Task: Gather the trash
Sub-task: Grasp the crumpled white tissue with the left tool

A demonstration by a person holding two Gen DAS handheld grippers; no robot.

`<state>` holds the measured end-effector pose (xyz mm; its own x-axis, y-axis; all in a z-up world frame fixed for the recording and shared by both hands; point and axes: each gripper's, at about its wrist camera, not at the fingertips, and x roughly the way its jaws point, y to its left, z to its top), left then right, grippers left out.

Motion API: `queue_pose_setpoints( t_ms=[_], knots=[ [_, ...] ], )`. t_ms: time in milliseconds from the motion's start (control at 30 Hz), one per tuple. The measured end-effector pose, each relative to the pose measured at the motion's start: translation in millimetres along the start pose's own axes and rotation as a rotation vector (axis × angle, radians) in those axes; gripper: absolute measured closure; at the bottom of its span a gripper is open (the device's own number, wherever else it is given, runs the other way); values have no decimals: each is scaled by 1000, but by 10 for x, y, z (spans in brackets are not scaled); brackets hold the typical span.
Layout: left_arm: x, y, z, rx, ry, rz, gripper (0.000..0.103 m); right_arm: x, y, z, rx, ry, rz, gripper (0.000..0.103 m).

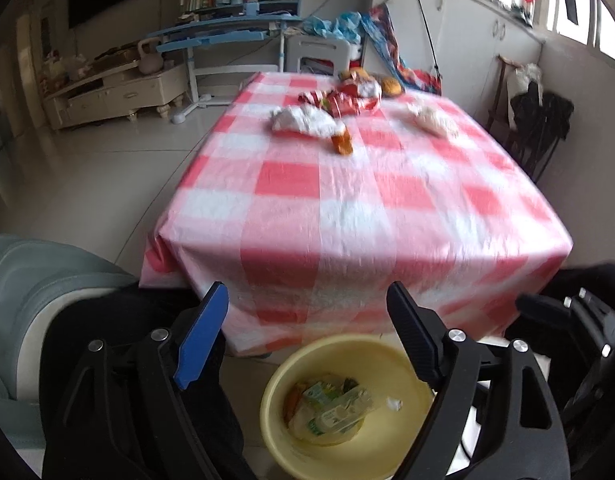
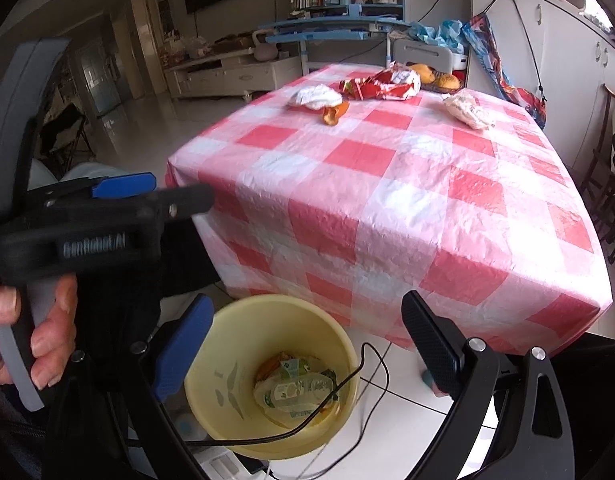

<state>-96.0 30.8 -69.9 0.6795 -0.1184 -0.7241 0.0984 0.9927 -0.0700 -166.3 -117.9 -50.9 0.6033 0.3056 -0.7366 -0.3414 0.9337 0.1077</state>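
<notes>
Both your left gripper (image 1: 307,312) and right gripper (image 2: 307,332) hang spread and empty above the bin (image 2: 211,344), so reach next for the peel (image 2: 334,113) far across the surface (image 2: 387,208).

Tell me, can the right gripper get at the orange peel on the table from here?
Probably yes. The right gripper is open and holds nothing, and the checked cloth between it and the orange peel lies bare. It hangs over the yellow bucket, so it must travel across the table first.
</notes>
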Motion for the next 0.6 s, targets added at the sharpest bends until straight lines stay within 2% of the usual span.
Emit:
queue_pose_setpoints(
  t_ms=[100, 300, 600],
  knots=[
    [-5, 54, 229, -7, -42, 8, 23, -35, -29, 42, 12, -24, -7, 12],
    [147, 161, 668, -43, -74, 4, 22, -17, -73, 159, 21, -47, 0, 12],
    [842, 169, 1213, -23, -43, 6, 21, 230, -132, 563, 9, -76, 11, 12]
  ],
)
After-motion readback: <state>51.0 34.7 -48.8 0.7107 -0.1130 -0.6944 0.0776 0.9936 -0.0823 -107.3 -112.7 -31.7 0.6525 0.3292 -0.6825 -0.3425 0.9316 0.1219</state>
